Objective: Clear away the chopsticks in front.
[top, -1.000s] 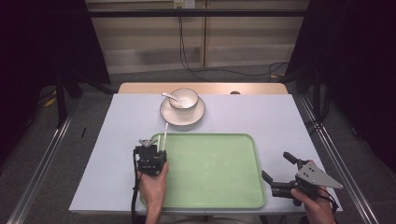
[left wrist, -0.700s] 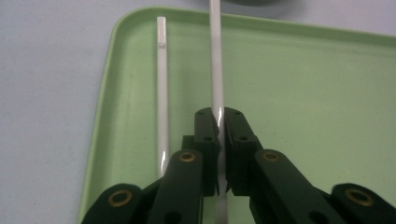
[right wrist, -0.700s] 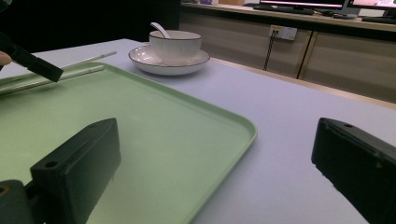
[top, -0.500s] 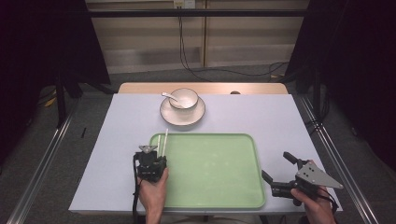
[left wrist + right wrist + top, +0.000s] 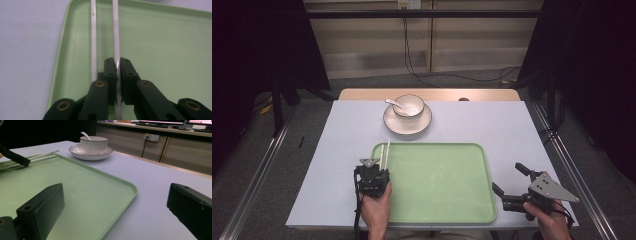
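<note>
Two white chopsticks lie side by side along the left edge of a green tray, their far ends over its back rim. My left gripper is at the tray's near left. In the left gripper view it is shut on the right-hand chopstick, and the other chopstick runs just left of the jaws. My right gripper hovers off the tray's near right corner. Its jaws stand wide open with nothing between them.
A white bowl with a spoon in it sits on a white saucer behind the tray. The pale tabletop is bordered by metal rails. The right gripper view has the bowl beyond the tray.
My left gripper has slid slightly back toward the person along the chopsticks, so more of their length shows ahead of it. The right gripper has stayed put.
</note>
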The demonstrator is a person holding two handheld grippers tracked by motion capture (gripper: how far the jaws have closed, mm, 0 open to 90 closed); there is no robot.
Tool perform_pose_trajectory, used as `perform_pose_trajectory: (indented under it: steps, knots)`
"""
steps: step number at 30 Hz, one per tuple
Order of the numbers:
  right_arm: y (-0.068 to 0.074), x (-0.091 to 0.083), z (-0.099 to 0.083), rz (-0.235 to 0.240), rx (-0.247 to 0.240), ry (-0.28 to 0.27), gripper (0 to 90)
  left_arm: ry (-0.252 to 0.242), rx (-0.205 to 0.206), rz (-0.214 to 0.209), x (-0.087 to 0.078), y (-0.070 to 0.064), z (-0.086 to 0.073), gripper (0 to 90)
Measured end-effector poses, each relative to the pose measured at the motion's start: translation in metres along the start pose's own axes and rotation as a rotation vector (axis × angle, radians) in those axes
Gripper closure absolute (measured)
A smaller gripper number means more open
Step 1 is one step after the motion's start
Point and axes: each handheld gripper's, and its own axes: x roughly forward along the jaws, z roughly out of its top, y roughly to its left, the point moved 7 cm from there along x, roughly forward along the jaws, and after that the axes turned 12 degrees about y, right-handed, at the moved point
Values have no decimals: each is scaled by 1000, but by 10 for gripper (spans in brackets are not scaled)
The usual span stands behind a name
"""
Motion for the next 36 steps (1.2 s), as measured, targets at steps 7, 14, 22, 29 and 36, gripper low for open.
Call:
perform_pose_trajectory:
  steps: [7,14,22,29,36]
  knots:
    - [0,0,0,0,0,0,10,1,1,0,0,0,0,848]
    - [0,0,0,0,0,0,9,-3,-5,-3,0,0,0,843]
    - [0,0,0,-1,0,1,10,-4,-7,1,0,1,0,847]
    - [0,0,0,0,-1,0,11,-8,22,-14,0,-2,3,775]
    - [-1,0,0,4,0,-1,11,-20,92,-23,-1,-2,14,747]
